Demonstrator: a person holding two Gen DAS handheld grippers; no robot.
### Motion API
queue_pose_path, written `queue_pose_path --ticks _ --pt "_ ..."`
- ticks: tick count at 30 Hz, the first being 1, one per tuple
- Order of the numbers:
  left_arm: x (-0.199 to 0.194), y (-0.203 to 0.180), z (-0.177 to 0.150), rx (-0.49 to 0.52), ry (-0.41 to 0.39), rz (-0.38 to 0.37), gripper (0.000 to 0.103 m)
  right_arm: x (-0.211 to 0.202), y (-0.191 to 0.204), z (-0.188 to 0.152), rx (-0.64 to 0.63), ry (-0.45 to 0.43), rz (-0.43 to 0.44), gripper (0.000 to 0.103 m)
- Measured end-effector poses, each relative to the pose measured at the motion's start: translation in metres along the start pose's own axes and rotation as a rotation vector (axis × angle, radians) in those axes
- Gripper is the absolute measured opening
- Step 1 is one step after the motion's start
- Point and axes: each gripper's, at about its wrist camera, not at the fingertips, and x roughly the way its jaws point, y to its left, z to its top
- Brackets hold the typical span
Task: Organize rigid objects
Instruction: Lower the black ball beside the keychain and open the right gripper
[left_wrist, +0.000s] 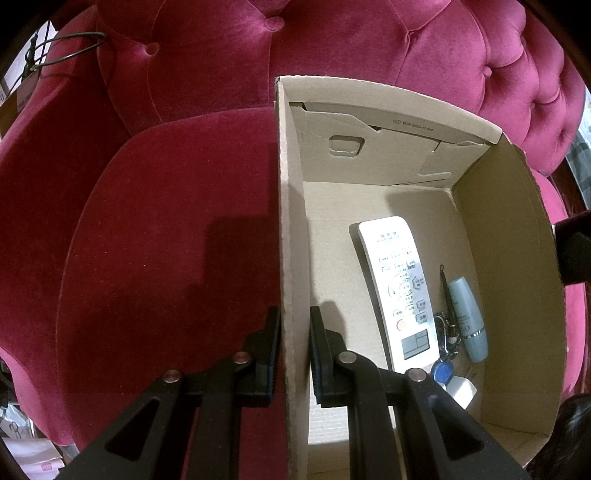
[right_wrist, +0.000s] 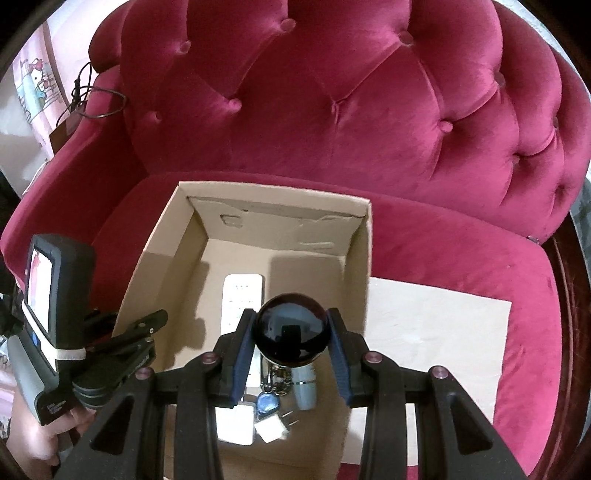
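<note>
Two grippers: left gripper (left_wrist: 294, 350) pinching box wall (left_wrist: 291, 221), right gripper (right_wrist: 291, 354) clamping black ball (right_wrist: 291, 328) above remote (right_wrist: 242, 291)

A: Furniture?
B: Big sofa (right_wrist: 369, 110), crimson velvet, tufted back w/ buttons, rounded arms. Seat cushion (left_wrist: 166, 240) same velvet, darker where shadows fall.
A: Anything on the seat?
B: Pale flat sheet (right_wrist: 436, 332) lying on the cushion, right side in the right wrist view.
A: Behind the sofa?
B: Top left: thin dark cable (right_wrist: 96, 99) looped over the sofa arm. Beyond it a pinkish wall or curtain w/ cartoon cat print (right_wrist: 35, 81); can't tell which.
A: Floor?
B: Barely seen. Dark wood trim (right_wrist: 565, 266) along sofa's right edge; pale clutter lower left in left wrist view, too blurred to ID.
A: Light?
B: Indoor, from above, hard shadows on cushion.
</note>
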Motion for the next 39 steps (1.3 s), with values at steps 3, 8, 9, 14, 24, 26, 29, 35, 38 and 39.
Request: queue_pose_path --ticks 3,8,9,14,24,26,29,35,38,39 --pt "0.000 0.000 0.000 -0.001 0.001 -0.001 0.016 0.006 0.004 -0.003 0.001 0.011 0.007 0.040" --pt "0.000 0.000 0.000 -0.001 0.001 0.000 0.016 0.017 0.012 -0.008 0.000 0.032 0.016 0.040" --pt "0.000 0.000 0.000 -0.001 0.001 0.000 0.016 0.020 0.013 -0.010 0.003 0.037 0.018 0.040" --pt "0.001 0.000 0.000 0.000 0.001 0.001 0.016 0.033 0.017 -0.016 0.013 0.062 0.023 0.040" --pt "0.001 0.000 0.000 0.000 0.001 0.001 0.016 0.058 0.020 -0.033 0.025 0.125 0.013 0.040" --pt "0.001 0.000 0.000 0.000 0.001 0.001 0.016 0.063 0.019 -0.036 0.031 0.138 0.010 0.040" --pt "0.001 0.000 0.000 0.001 0.001 0.002 0.016 0.070 0.018 -0.040 0.030 0.158 0.002 0.040" --pt "0.001 0.000 0.000 0.004 0.001 0.003 0.016 0.076 0.024 -0.046 0.000 0.170 -0.019 0.041" --pt "0.002 0.000 0.000 0.005 0.001 0.005 0.016 0.078 0.024 -0.046 0.011 0.175 -0.015 0.041" --pt "0.002 -0.001 0.000 0.005 0.000 0.006 0.016 0.079 0.024 -0.046 0.013 0.175 -0.015 0.041"
